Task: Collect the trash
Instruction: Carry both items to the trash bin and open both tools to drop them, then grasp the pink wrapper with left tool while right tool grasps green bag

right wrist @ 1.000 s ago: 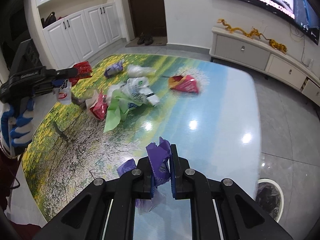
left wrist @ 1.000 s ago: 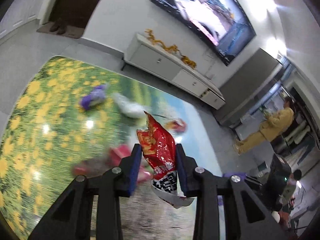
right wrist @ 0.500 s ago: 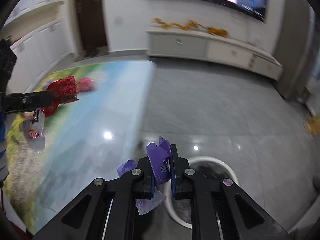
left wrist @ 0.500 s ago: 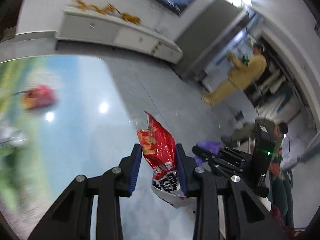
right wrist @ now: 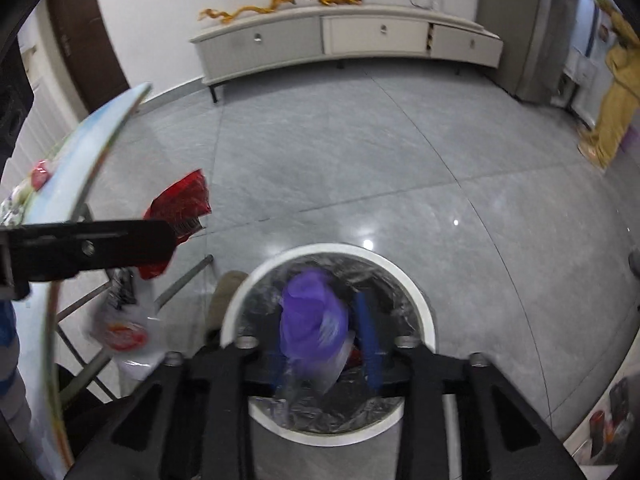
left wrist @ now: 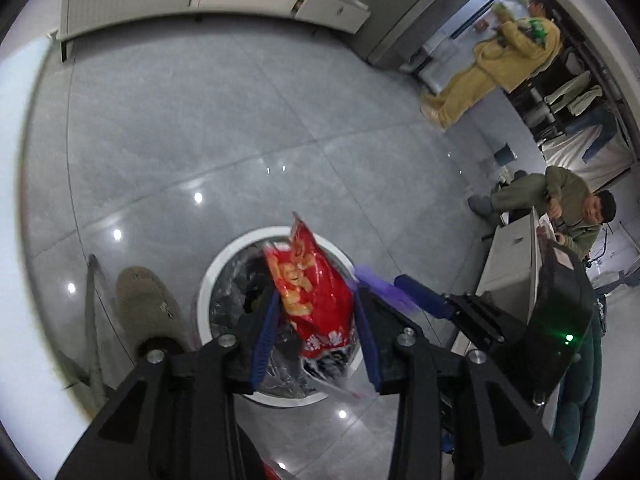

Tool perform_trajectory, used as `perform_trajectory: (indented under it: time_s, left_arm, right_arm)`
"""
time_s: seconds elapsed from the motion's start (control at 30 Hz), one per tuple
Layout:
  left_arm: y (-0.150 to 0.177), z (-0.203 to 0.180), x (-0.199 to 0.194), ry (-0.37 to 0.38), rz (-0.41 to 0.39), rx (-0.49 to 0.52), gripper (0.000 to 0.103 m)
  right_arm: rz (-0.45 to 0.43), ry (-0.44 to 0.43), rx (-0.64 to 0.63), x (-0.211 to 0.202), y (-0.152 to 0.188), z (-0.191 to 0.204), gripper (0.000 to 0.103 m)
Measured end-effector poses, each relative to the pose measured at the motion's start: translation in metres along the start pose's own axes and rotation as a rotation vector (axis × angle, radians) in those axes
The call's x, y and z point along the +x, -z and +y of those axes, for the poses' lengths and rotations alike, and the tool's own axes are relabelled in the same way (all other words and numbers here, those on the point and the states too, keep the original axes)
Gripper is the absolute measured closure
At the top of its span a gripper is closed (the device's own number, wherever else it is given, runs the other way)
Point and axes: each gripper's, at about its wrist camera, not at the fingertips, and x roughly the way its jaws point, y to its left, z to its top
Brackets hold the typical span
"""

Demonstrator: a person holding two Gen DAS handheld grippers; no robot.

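While the left tool point(left wrist: 316, 294) hangs over the bin point(left wrist: 204, 292), its two blue-padded jaws have just been opening. They stand narrowly apart, with one red wrapper point(left wrist: 312, 292) between them and a sliver of gap at each pad. The wrapper is crinkled, glossy foil with a yellow and orange print. Small white flower marks sit near its lower edge, and none of its writing can be read.

The right tool point(right wrist: 320, 320) has also just been opening. Its jaws are parted, and one purple wrapper point(right wrist: 312, 320), soft, crumpled and blurred, sits loose between them above the bin's mouth. A clear film trails from it toward 6 o'clock.

In the right wrist view, the red wrapper shows a barcode strip at 9 o'clock from the bin. A blurred clear piece with a red and white print hangs below it.

One bin is in view. It is round, with a smooth white rim and a wrinkled, shiny liner.

At 8 o'clock from the bin in the left wrist view is one grey fabric slipper point(left wrist: 146, 300). The floor point(left wrist: 200, 120) is polished grey tile.

The counter point(right wrist: 80, 152), thin-edged with a glossy printed top, curves along 9 o'clock in the right wrist view. At 12 o'clock stands one long, pale sideboard point(right wrist: 360, 40) with three fronts. Two people are in the left wrist view, at 2 and 3 o'clock.
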Motion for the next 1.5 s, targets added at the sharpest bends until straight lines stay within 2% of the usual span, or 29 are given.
perform_trajectory:
  time_s: [0.1,0.27,0.5,0.73,0.8,0.9,1.0,1.23,1.37,1.5]
  left_arm:
    - [0.000,-0.001,0.012,0.003,0.016,-0.008,0.053]
    - [0.005,0.006,-0.001,0.006,-0.012,-0.005,0.053]
    - [0.018,0.017,-0.065,-0.041,-0.122,0.044,0.053]
    - [0.066,0.059,-0.155,-0.125,-0.270,0.036,0.053]
    - [0.084,0.079,-0.179,-0.161,-0.311,0.010,0.053]
    - [0.115,0.117,-0.219,-0.192,-0.370,-0.071,0.053]
    - [0.151,0.160,-0.264,-0.259,-0.444,-0.159,0.053]
    - [0.222,0.253,-0.324,-0.351,-0.539,-0.358,0.053]
    - [0.245,0.291,-0.341,-0.334,-0.561,-0.439,0.053]
    - [0.244,0.304,-0.348,-0.284,-0.572,-0.442,0.053]
  right_arm:
    - [0.011,0.012,0.018,0.005,0.003,-0.007,0.062]
    - [0.009,0.023,0.027,0.000,0.007,-0.012,0.062]
    - [-0.048,0.001,-0.028,-0.025,-0.002,0.012,0.062]
    - [-0.114,-0.068,-0.100,-0.062,-0.010,0.067,0.062]
    - [-0.128,-0.086,-0.131,-0.073,-0.011,0.086,0.062]
    - [-0.146,-0.117,-0.179,-0.087,-0.014,0.117,0.062]
    - [-0.161,-0.146,-0.226,-0.097,-0.017,0.150,0.062]
    - [-0.157,-0.228,-0.351,-0.112,-0.013,0.233,0.062]
    - [-0.139,-0.288,-0.417,-0.115,-0.006,0.284,0.062]
    - [-0.111,-0.360,-0.464,-0.113,-0.002,0.325,0.062]
